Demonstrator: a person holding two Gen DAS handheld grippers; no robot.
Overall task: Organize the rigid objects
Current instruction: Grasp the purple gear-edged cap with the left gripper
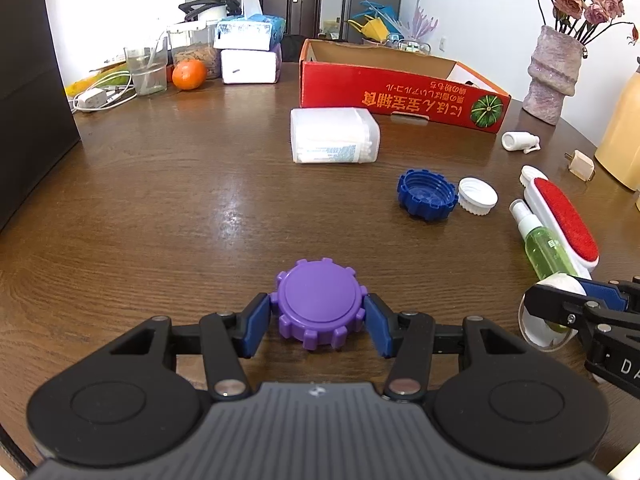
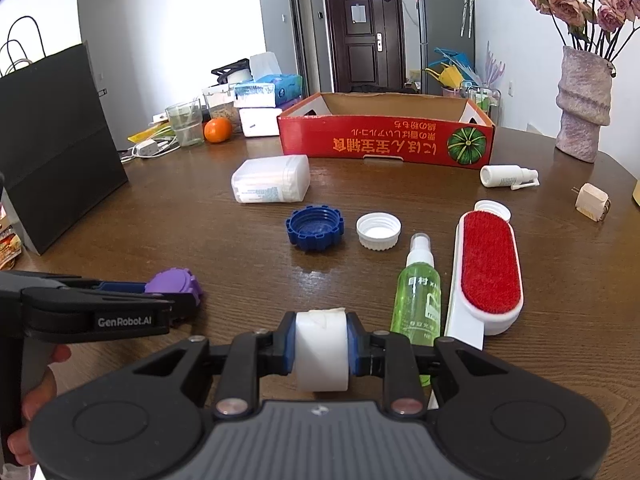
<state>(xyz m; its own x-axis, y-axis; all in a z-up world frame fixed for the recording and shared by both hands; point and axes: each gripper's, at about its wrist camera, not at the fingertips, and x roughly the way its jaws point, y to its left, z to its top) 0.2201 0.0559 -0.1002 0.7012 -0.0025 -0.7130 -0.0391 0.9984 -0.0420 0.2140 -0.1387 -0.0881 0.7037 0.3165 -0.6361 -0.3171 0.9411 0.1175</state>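
Left tool point(image 1: 318, 318) clamps the purple cap point(image 1: 319, 307); right tool point(image 2: 321, 346) clamps a white roll point(image 2: 321, 350).

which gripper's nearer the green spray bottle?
Right. The right gripper sits just beside the bottle, shut on a white roll; the left gripper, gripping the purple cap, is farther off.

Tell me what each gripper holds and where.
Left gripper: purple cap, by its toothed rim. Right gripper: white roll, by its flat ends.

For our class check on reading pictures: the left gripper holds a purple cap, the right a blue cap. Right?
Not quite. The left gripper does hold the purple cap, but the right gripper holds a white roll, as the right wrist view shows. The blue cap lies on the table.
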